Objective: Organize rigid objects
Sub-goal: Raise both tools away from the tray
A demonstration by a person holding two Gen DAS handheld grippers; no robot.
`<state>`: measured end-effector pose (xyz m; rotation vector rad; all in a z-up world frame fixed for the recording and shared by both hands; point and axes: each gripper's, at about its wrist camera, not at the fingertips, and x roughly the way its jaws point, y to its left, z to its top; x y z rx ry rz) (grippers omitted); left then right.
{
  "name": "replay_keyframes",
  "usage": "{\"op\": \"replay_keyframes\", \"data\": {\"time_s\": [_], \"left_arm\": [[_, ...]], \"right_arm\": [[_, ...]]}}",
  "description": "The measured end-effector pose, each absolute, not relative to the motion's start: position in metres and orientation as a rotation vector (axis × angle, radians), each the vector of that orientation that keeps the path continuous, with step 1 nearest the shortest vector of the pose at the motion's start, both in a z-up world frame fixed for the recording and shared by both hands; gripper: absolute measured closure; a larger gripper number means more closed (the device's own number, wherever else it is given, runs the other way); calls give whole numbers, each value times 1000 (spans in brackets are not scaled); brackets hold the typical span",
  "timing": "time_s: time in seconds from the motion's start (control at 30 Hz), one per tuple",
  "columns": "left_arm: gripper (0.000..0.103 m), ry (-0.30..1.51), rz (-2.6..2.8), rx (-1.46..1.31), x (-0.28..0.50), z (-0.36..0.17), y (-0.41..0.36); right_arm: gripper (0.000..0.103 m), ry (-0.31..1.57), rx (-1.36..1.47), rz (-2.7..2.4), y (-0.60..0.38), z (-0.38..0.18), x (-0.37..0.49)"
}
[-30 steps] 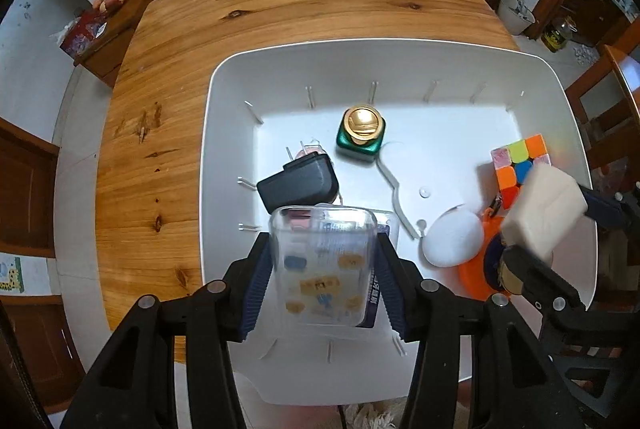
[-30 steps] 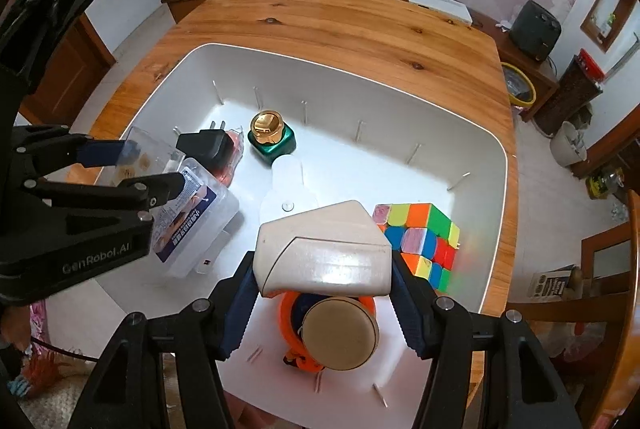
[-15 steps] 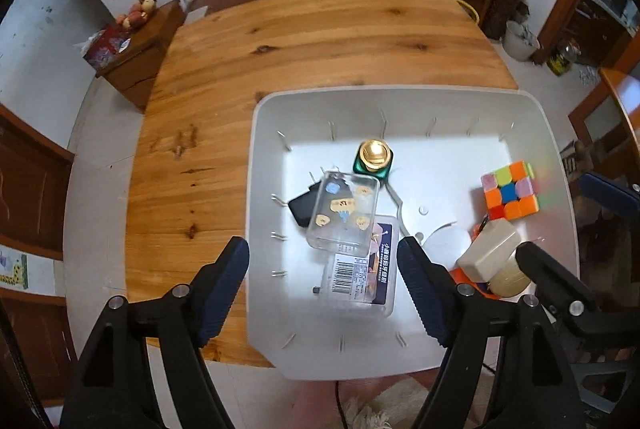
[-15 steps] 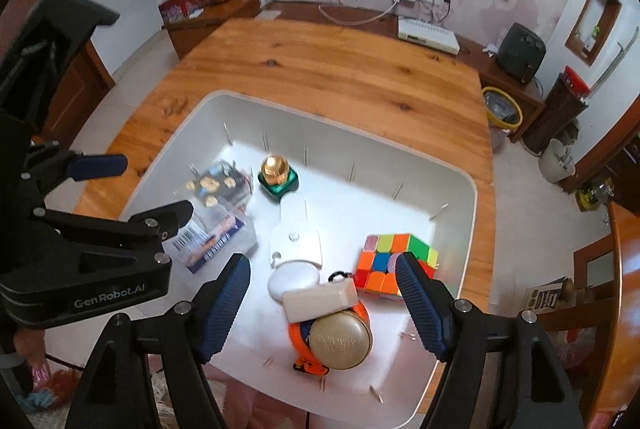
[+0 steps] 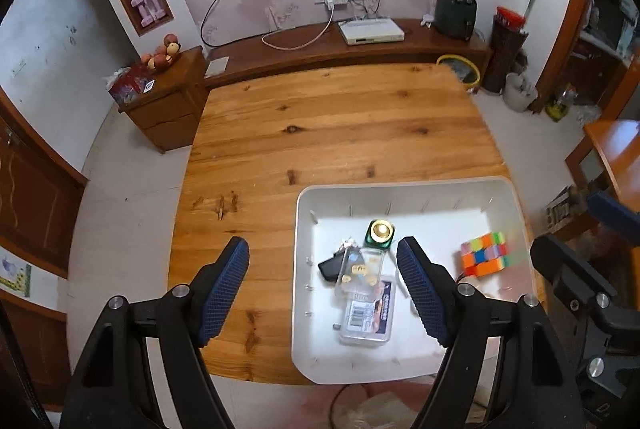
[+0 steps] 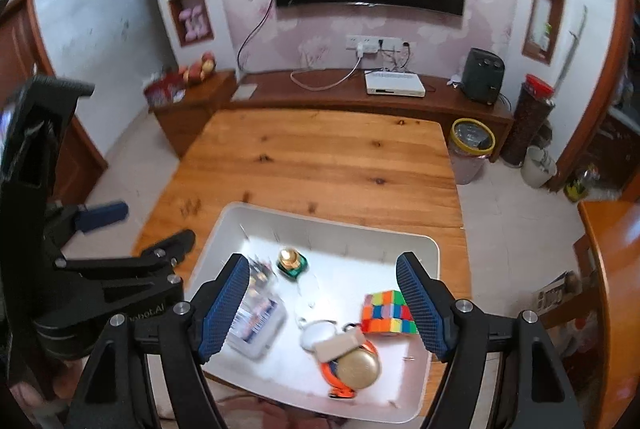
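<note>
A white bin point(image 5: 304, 269) point(image 6: 224, 229) sits on the near right part of the wooden table point(image 5: 328, 125). In it lie a small clear box point(image 5: 360, 269) on a larger clear labelled box point(image 5: 370, 317), a black charger point(image 5: 330, 267), a green bottle with a gold cap point(image 5: 380, 233), a colour cube point(image 5: 484, 253) point(image 6: 386, 311), a cream block point(image 6: 340, 345) and a gold-lidded orange thing point(image 6: 356, 369). My left gripper point(image 5: 324, 289) and right gripper point(image 6: 322, 305) are both open, empty and high above the bin.
A low wooden cabinet point(image 5: 164, 101) stands left of the table. A long shelf with a white box point(image 5: 370, 31) runs along the far wall under a TV. A yellow-rimmed bin point(image 6: 472, 137) stands at the table's far right corner. A wooden chair point(image 5: 612, 157) is at right.
Both grippers opened and let go: the small clear box now rests on the larger box, the cream block on the orange thing. Both grippers have risen well above the bin.
</note>
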<state>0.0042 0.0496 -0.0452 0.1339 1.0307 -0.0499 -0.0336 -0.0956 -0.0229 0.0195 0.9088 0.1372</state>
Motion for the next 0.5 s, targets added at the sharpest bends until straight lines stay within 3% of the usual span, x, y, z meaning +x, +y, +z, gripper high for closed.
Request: {"op": "replay_keyframes", "data": {"time_s": [0.5], "left_arm": [[24, 957, -77, 111, -3, -15, 55]], "right_arm": [[22, 783, 96, 21, -88, 22, -53]]}}
